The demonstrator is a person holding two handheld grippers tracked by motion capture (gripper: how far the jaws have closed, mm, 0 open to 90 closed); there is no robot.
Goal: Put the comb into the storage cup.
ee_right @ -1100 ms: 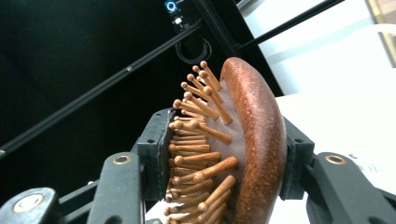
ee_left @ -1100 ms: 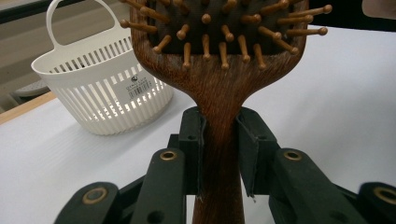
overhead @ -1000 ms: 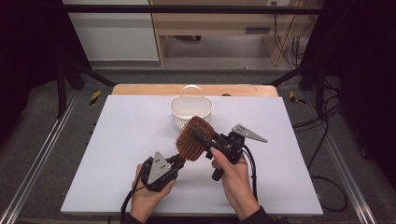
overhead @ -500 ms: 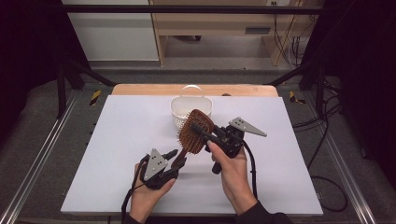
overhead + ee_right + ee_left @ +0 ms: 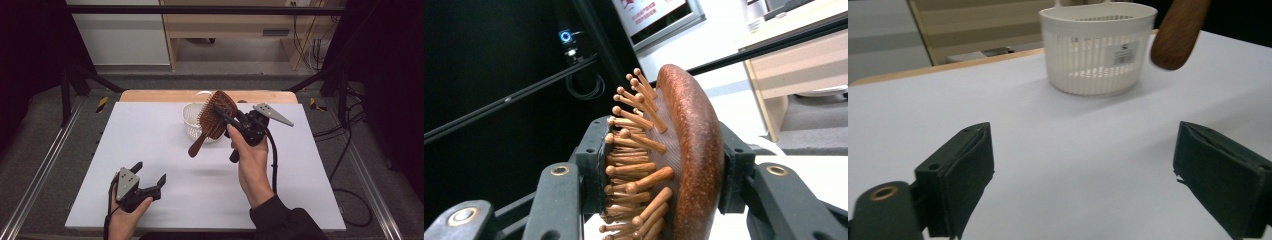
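Right gripper (image 5: 226, 116) has the wooden hairbrush (image 5: 215, 117) clamped by its head, one jaw pressed into the bristles and the other against the rounded back, as the right gripper view shows close up (image 5: 664, 165). The brush is up in the air, handle slanting down toward the person, hanging over the near edge of the white slotted basket (image 5: 199, 120). Left gripper (image 5: 149, 172) sits low at the near left of the white table (image 5: 150, 135), well apart from the brush; its jaws have just been opening and stand wide with nothing between them. In the left gripper view the basket (image 5: 1096, 47) stands ahead, the brush handle (image 5: 1178, 32) beside it.
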